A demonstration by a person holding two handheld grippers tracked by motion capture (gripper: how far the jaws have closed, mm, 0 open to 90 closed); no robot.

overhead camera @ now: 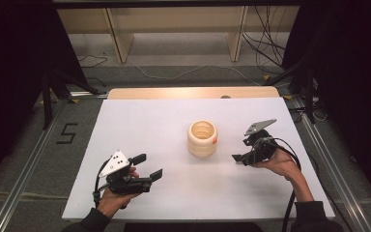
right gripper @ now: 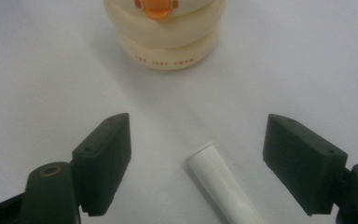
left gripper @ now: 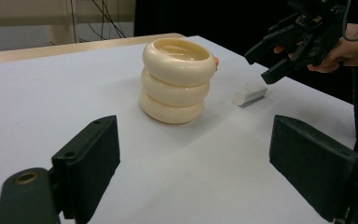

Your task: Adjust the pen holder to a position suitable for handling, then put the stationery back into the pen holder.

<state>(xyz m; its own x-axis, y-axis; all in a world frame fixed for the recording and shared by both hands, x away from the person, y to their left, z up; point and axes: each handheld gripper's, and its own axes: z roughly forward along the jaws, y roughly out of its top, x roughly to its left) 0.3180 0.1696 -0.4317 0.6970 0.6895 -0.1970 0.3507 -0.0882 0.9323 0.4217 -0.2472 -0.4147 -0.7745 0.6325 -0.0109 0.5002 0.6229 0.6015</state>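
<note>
White stick (right gripper: 223,186), a short plastic-looking cylinder, lies flat on the worktop (right gripper: 42,70) between the spread fingers (right gripper: 103,161) of the right gripper (right gripper: 205,168), which hovers just above it without touching. In the left gripper view the same stick (left gripper: 249,96) rests just beside the cream holder (left gripper: 177,80), a cup shaped like three stacked rings with an open top. An orange beak-like knob (right gripper: 156,9) marks the holder's side facing the right gripper. Nearer the person, the left gripper (overhead camera: 140,169) waits with its fingers wide apart, holding nothing, well apart from the holder (overhead camera: 202,138). Judging by this, the work has barely begun: the stick is not yet grasped, and lifting it, presumably into the holder, remains
</note>
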